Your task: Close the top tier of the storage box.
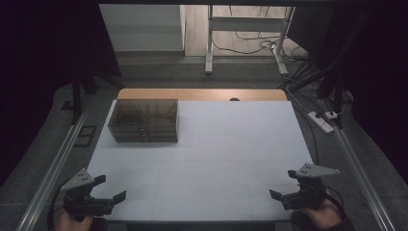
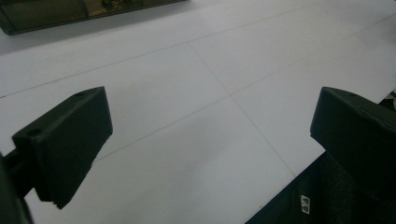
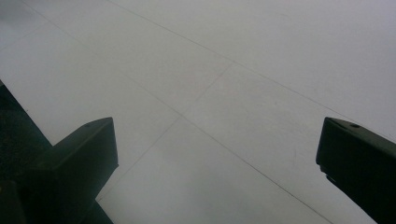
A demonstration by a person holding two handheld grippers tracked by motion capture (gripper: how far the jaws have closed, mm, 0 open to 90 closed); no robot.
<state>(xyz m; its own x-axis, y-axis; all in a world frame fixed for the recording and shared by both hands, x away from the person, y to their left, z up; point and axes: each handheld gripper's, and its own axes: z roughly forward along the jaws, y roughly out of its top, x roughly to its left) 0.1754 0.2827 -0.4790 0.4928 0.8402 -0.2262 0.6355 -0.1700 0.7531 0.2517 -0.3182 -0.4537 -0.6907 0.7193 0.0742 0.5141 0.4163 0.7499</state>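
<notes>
A smoky translucent drawer box (image 1: 143,120) stands at the far left of the white table (image 1: 216,154); its lower edge shows at the top left of the left gripper view as the box (image 2: 56,14). My left gripper (image 1: 109,188) hovers at the near left corner, jaws wide apart with nothing between them, as the left gripper (image 2: 205,140) view confirms. My right gripper (image 1: 284,184) sits at the near right corner, also open and empty, with bare table between its jaws in the right gripper (image 3: 217,163) view.
A wooden strip (image 1: 202,94) borders the table's far edge. Metal rails (image 1: 57,159) run along both sides. A power strip (image 1: 321,120) and cables lie on the floor at the right; a desk frame (image 1: 245,33) stands beyond.
</notes>
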